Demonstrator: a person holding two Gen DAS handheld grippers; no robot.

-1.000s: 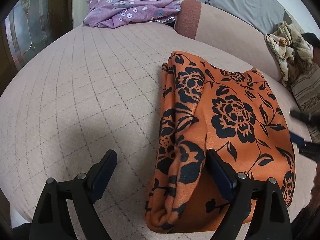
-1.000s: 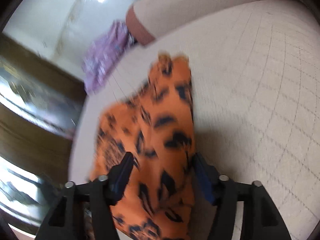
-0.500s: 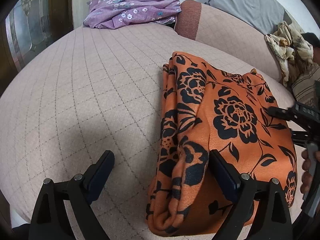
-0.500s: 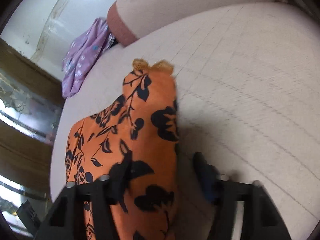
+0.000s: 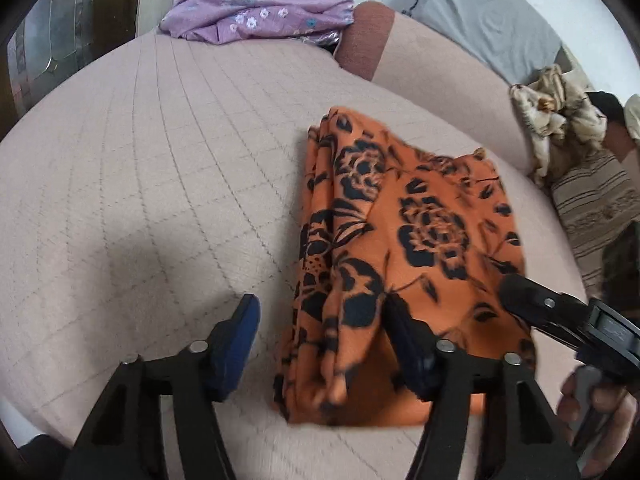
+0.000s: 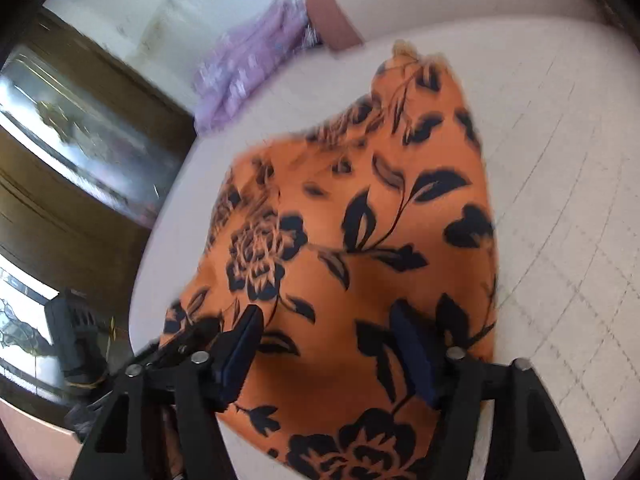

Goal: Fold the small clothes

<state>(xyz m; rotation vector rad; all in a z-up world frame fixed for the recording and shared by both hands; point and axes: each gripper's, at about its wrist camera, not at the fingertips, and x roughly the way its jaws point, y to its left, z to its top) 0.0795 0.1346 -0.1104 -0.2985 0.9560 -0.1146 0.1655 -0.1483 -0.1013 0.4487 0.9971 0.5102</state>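
Orange cloth with black flowers lies folded on the quilted bed. Its bunched edge sits between the closing, not yet clamped fingers of the left gripper. The right gripper hovers released above its flat side.

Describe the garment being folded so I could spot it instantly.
On the quilted beige sofa seat, look to the near right. The orange cloth lies there folded flat; its black flower print separates it from the crumpled purple cloth at the back.
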